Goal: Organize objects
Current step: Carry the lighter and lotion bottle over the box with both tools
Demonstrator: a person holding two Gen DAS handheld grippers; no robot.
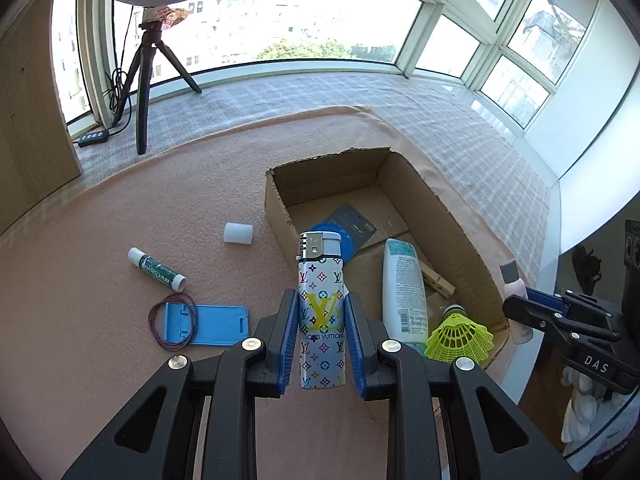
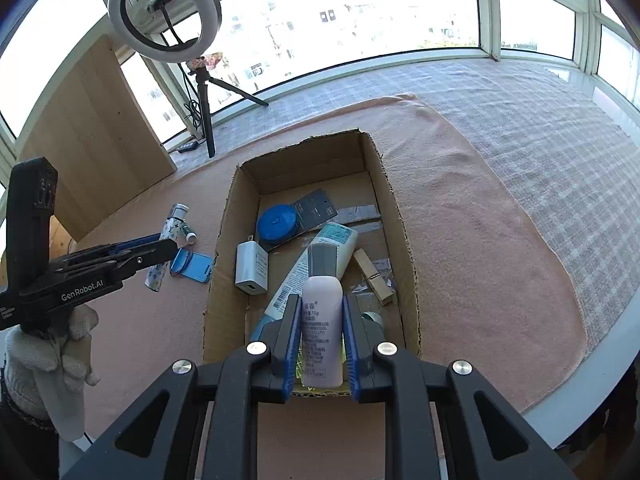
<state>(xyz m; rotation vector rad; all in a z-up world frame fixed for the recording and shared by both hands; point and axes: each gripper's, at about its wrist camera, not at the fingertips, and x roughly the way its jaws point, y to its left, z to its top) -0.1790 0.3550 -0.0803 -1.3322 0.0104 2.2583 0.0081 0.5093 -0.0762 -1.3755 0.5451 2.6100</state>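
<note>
Pink mat (image 1: 120, 220) on windowed sill; left gripper (image 1: 322, 312) pinches lighter (image 1: 322, 316) upright, cap away; right gripper (image 2: 322, 316) pinches bottle (image 2: 322, 320) over box (image 2: 396, 216).

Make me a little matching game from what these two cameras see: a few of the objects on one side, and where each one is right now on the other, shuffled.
Things:
1. patterned lighter
2. pink bottle
3. white charger
4. blue card holder

Places:
A. lying on the pink cloth, outside the box
B. held in the left gripper
C. lying inside the cardboard box
D. held in the right gripper

Pairs: 1-B, 2-D, 3-C, 4-A
</note>
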